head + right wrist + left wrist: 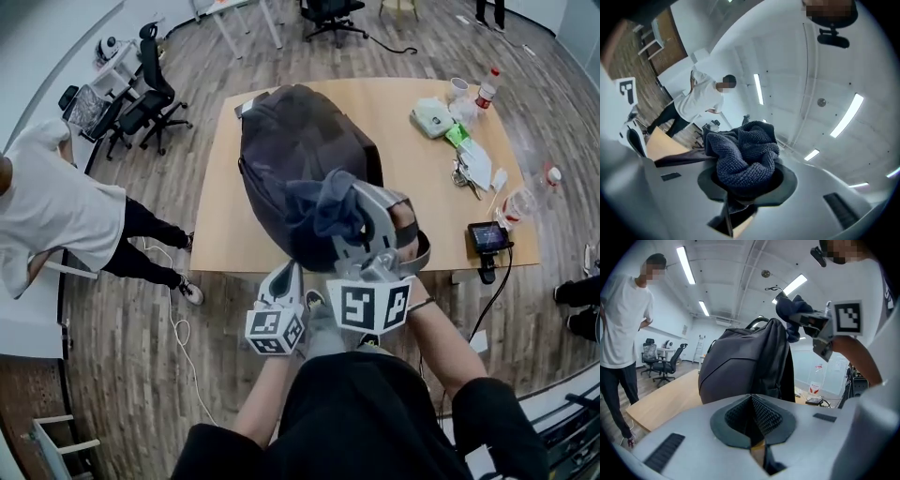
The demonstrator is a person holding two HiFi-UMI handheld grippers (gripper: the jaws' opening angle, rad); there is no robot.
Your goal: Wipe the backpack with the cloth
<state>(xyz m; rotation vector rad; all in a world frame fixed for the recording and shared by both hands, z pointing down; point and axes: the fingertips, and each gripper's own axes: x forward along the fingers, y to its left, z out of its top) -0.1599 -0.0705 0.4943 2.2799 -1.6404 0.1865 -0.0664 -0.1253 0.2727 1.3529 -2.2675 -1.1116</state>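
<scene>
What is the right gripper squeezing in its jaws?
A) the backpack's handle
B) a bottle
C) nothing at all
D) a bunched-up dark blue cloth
D: the right gripper has its jaws clamped on a bunched-up dark blue cloth, which it holds at the top of the backpack.
</scene>
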